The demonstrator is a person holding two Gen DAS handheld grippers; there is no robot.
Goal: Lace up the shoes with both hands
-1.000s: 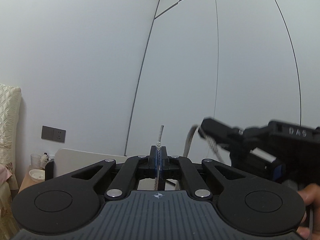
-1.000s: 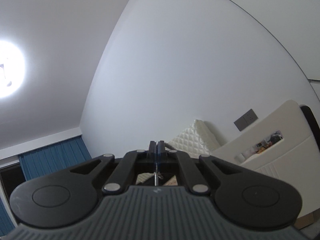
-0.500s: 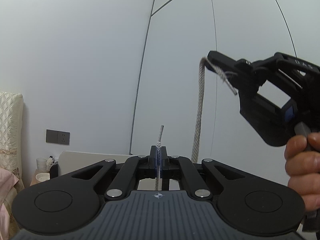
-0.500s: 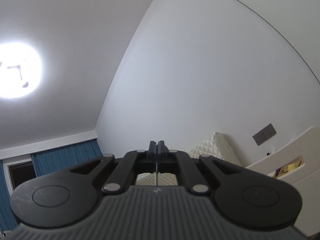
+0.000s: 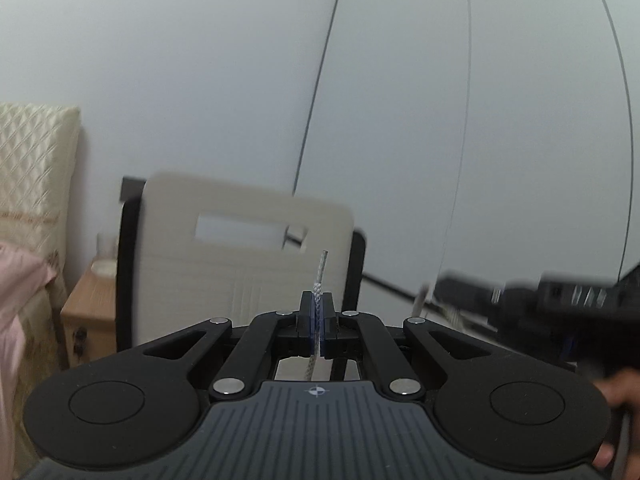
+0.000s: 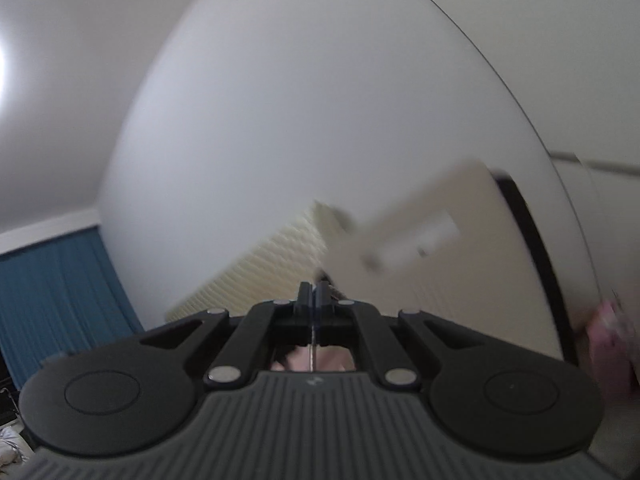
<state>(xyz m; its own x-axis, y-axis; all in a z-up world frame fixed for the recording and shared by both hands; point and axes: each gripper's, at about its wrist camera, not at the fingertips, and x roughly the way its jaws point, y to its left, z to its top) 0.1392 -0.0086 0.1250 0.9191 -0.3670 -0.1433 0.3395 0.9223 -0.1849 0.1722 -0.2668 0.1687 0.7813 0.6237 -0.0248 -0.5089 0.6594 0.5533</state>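
Both views are showing no shoe at all, so where the lace leads below the grippers cannot be told. Left gripper [image 5: 317, 304] is clenching a grey braided shoelace [image 5: 319, 280]: the lace is running up between the closed fingers, its tip sticking out above them, its lower run dropping behind the gripper body and out of sight. Right gripper [image 6: 313, 300] is pinching a thin pale strand [image 6: 311, 350] that is showing only in the gap under its closed fingers; I cannot say for sure it is the same lace. In the left wrist view the right gripper [image 5: 444, 290] is coming in from the right edge, smeared by motion blur, with a bit of lace [image 5: 420, 300] hanging at its tip, and part of a hand [image 5: 618, 392] is showing cut off at the frame edge. Beige chair back [image 5: 240, 264] with a handle slot is standing ahead, blurred in both views. Quilted cream headboard [image 5: 36, 160] is getting cut off at the left, with pink fabric [image 5: 16, 280] below it. Wooden nightstand [image 5: 90, 312] is sitting between bed and chair, carrying a glass [image 5: 107, 245] and a small dish [image 5: 105, 267]; their contents are too blurred to read. Blue curtain [image 6: 56, 292] is filling the lower left of the right wrist view, and a ceiling light [image 6: 3, 72] is glaring at the left edge.
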